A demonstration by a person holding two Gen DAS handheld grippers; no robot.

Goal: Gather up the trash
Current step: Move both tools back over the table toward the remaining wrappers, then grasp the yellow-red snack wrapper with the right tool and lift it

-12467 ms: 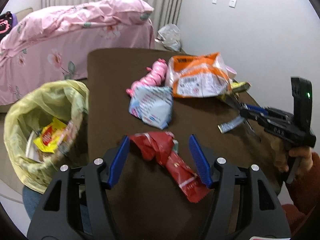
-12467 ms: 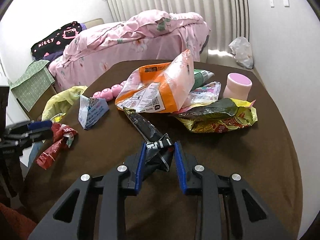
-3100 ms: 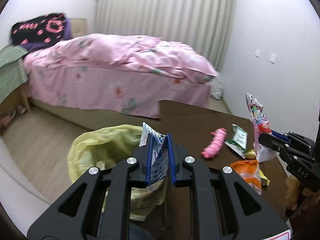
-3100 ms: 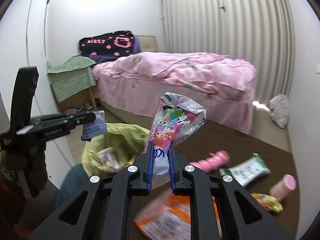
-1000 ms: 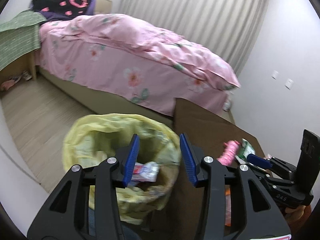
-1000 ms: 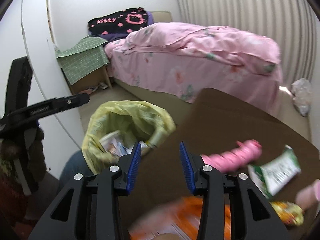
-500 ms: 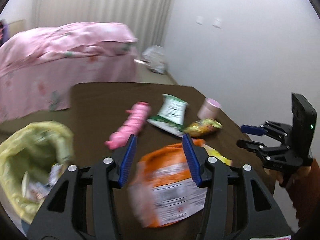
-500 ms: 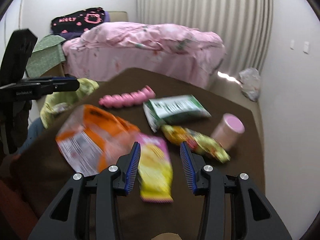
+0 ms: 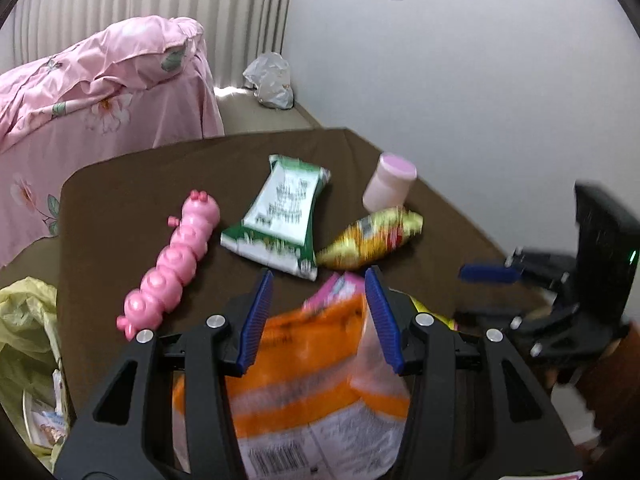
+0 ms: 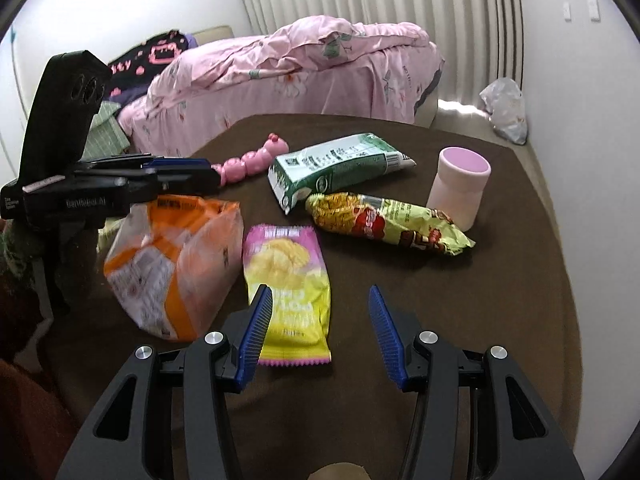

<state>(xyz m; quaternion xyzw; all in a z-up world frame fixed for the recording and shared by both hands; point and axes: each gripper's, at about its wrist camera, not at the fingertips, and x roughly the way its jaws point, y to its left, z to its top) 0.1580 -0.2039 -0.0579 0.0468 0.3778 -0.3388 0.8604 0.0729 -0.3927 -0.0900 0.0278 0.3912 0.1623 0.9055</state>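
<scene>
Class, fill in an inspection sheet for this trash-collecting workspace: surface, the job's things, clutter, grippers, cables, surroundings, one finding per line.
Surface: dark brown table, mostly bare at the near right.
Job's things: orange-and-white plastic snack bag; pink-and-yellow chip packet beside it; green-and-white wrapper; yellow-and-red crumpled wrapper; yellow bin bag off the table's left edge, with trash inside.
Clutter: pink caterpillar toy; pale pink cup, upright.
Grippers: left gripper open, straddling the orange bag's top; right gripper open, its left finger over the chip packet's near end.
Cables: nothing seen.
Surroundings: bed with pink floral cover; grey plastic bag on the floor by the wall.
</scene>
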